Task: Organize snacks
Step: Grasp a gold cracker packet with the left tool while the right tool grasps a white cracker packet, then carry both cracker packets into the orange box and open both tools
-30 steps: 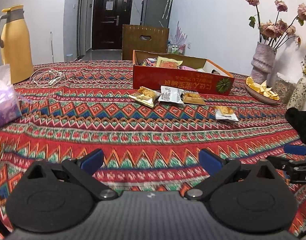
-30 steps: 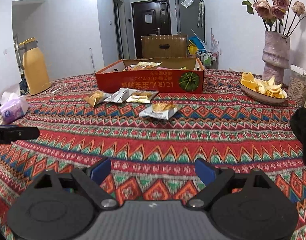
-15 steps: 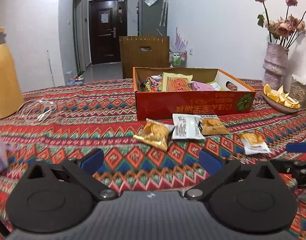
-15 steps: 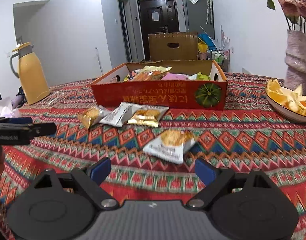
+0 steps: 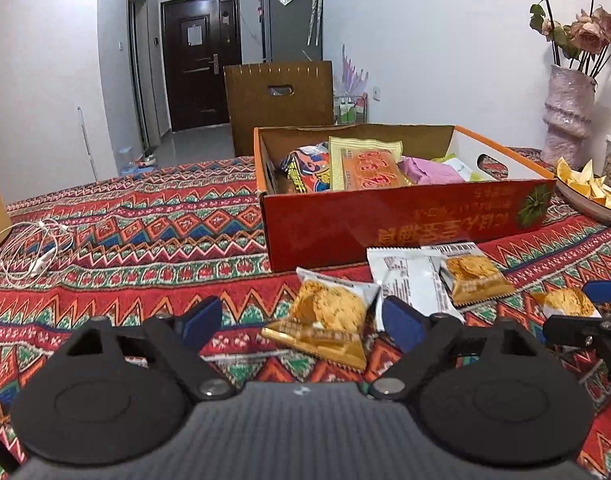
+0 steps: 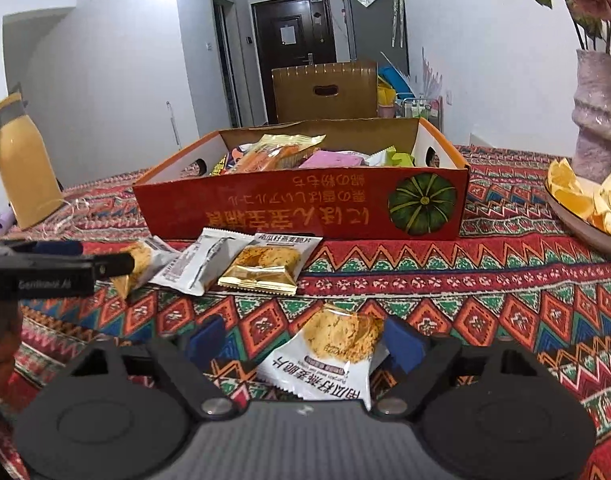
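Closing in on two snack packets at once, the person has a gripper over each. The left gripper (image 5: 301,322) has its blue-padded jaws narrowing around a gold-and-white foil cracker packet (image 5: 325,318) lying flat on the red zigzag-patterned tablecloth (image 5: 145,236); the pads do not seem to press it yet. The right gripper (image 6: 305,340) is likewise closing, with a white cracker packet (image 6: 329,354) lying between its jaws, apparently not yet pinched. Two more packets, a white one turned print-side up (image 6: 201,264) and a gold-fronted one (image 6: 265,266), lie just in front of the open red cardboard box (image 6: 305,208). That box already holds assorted wrappers, so it is likely where these strays belong, which would explain both hands reaching so near its front wall.
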